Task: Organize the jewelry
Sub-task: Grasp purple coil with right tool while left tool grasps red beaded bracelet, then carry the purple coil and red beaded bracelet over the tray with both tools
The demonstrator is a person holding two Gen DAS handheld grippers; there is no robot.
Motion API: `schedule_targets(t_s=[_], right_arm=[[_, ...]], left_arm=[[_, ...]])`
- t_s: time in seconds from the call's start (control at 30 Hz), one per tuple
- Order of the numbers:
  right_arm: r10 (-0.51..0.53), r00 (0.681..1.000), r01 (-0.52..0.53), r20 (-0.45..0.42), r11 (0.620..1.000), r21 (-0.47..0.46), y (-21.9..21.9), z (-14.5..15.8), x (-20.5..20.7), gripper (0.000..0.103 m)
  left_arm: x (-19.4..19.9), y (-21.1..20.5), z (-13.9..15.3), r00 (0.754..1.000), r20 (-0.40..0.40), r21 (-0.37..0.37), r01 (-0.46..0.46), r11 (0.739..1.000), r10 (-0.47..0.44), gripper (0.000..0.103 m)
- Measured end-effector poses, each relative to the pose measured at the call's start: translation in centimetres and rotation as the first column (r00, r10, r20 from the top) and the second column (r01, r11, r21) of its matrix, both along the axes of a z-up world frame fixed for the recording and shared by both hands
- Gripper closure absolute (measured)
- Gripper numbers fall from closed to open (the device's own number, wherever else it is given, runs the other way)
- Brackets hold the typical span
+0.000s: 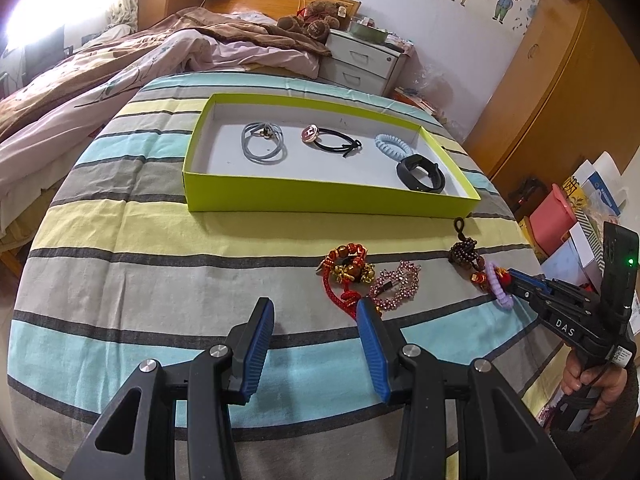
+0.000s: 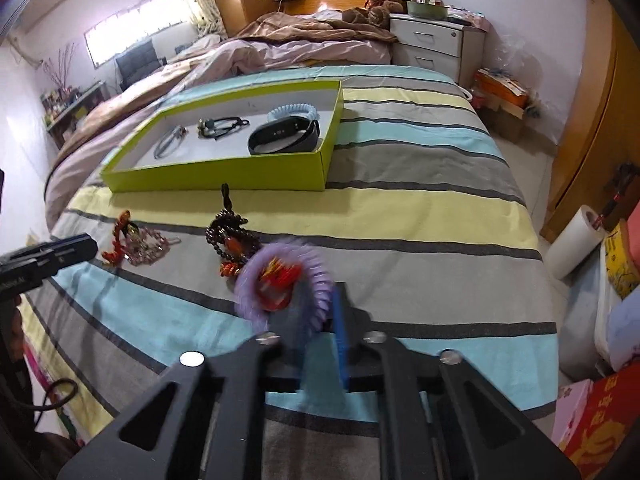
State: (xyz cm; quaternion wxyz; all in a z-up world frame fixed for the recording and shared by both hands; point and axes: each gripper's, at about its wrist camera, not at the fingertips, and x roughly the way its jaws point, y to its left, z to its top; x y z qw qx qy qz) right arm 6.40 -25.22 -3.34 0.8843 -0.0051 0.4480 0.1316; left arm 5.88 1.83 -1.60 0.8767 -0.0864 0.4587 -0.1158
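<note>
Four pieces are laid in the box [image 1: 256,194]: grey tie [image 1: 263,143], black tie [image 1: 334,140], blue coil [image 1: 394,147], black band [image 1: 420,174]. Left gripper [image 1: 316,320] is held open over the cloth. Purple coil [image 2: 286,280] is clamped by the right gripper [image 2: 320,320], near the beads [image 2: 232,236].

Striped woven cloth bedsheet [image 1: 160,248], matt and slightly creased, fills the middle of frame. Upper centre, a smooth green cardboard box [image 1: 320,196] with a matt white inside. Lower frame, ribbed blue pads [image 1: 260,344] on matt black plastic. Far right, a coiled, glossy purple plastic hair tie [image 2: 280,280].
</note>
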Motion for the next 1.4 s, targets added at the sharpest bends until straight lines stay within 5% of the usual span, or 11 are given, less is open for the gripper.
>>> schedule_targets(t_s=[0.5,0.83,1.13,1.4], right_arm=[[-0.077,0.993,0.063,0.094,0.987,0.145,-2.6,2.8,-0.7,0.094],[-0.080,0.989,0.060,0.121,0.985,0.161,-2.2,3.7,-0.9,0.094],[-0.079,0.990,0.059,0.121,0.985,0.162,-1.6,3.7,-1.0,0.094],[-0.080,0.990,0.060,0.117,0.984,0.165,-1.4,3.7,-0.9,0.094]], left_arm=[[0.8,-1.1,-0.1,1.000,-0.001,0.005,0.032,0.999,-0.032,0.060],[2.5,-1.6,-0.6,1.000,-0.014,0.039,0.027,0.999,-0.026,0.060],[2.7,-1.4,-0.9,0.999,-0.005,-0.006,0.035,0.999,-0.035,0.061],[2.5,-1.7,-0.9,0.998,-0.002,0.002,0.065,0.998,-0.065,0.081]])
